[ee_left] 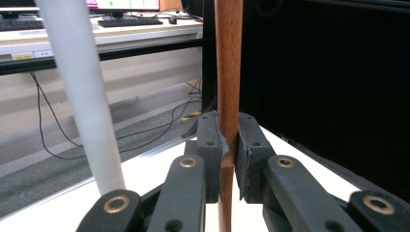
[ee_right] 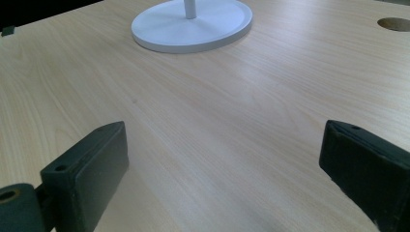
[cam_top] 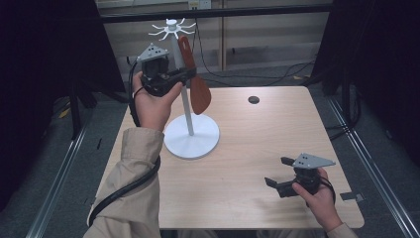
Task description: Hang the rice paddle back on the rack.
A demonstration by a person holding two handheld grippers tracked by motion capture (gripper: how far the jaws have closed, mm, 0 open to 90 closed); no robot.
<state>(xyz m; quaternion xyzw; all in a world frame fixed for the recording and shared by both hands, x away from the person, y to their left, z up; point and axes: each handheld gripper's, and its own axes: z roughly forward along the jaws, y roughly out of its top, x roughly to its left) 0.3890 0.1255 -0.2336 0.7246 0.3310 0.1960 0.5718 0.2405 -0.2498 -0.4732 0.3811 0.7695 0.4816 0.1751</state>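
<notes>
The left gripper [cam_top: 184, 75] is clenching the handle of one wooden spatula [cam_top: 194, 79], holding it upright just beside the pole of the one white rack [cam_top: 190, 134], at about one o'clock from its round base. To do this well, the hole at the handle's top should be lifted level with a hook of the crown [cam_top: 171, 27], then eased over the tip before letting go. The right gripper [cam_top: 277, 174] is resting released on the table [cam_top: 247, 148] at five o'clock, holding nothing.
</notes>
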